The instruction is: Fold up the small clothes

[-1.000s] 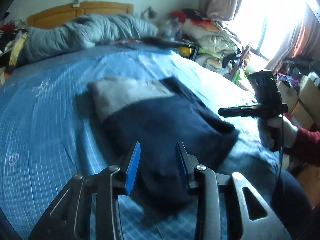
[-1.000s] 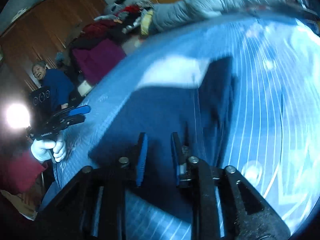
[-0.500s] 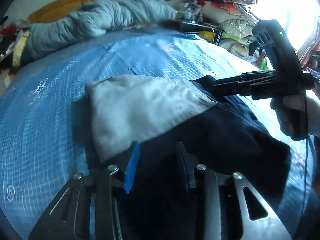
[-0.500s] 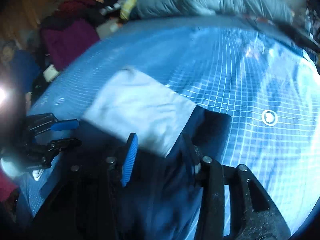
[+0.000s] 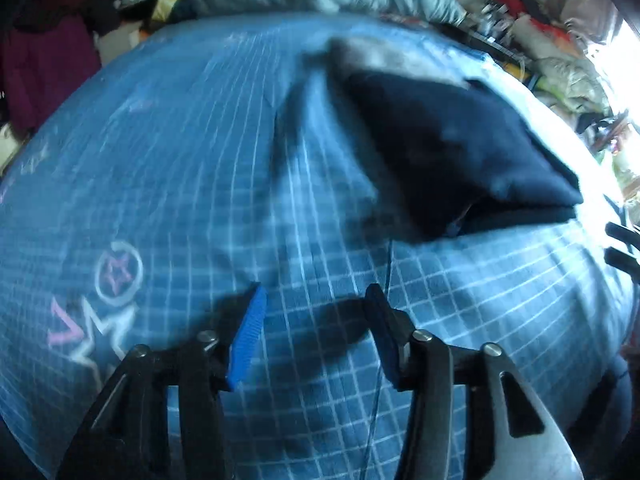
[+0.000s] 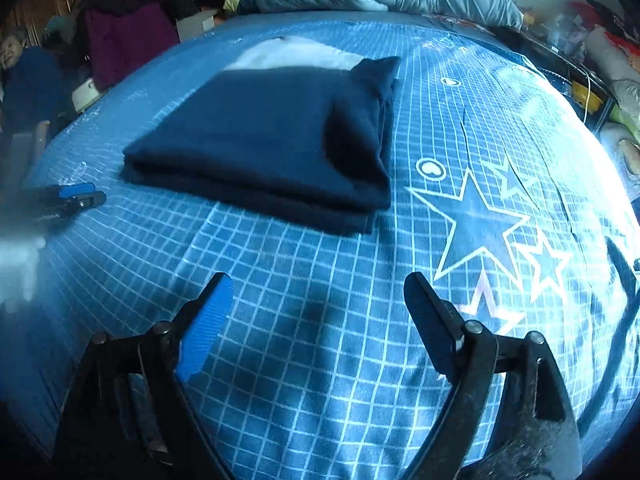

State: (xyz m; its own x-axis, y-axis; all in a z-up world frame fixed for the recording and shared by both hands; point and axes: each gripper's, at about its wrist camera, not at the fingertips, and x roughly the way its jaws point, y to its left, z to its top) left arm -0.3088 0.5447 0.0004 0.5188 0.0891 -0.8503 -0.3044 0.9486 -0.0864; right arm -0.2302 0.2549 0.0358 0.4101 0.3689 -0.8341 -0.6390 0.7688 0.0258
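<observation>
Navy fleece-like garment (image 6: pixel 276 136) now lies as a thick layered rectangle on the blue grid-print bed sheet (image 6: pixel 320 320), a pale grey-white panel peeking out at its far end. I've pulled both tongs back off it since half a second ago: left tongs (image 5: pixel 314 330) and right tongs (image 6: pixel 320 320) spread wide, empty, hovering over bare sheet. This fold looks done.

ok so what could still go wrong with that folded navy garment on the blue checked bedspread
1. The folded navy garment has a corner standing up at its far right and a white part sticking out behind, so the fold may loosen.
2. Both the left gripper and the right gripper are open and empty near the blue checked bedspread; a low pass could snag it.
</observation>
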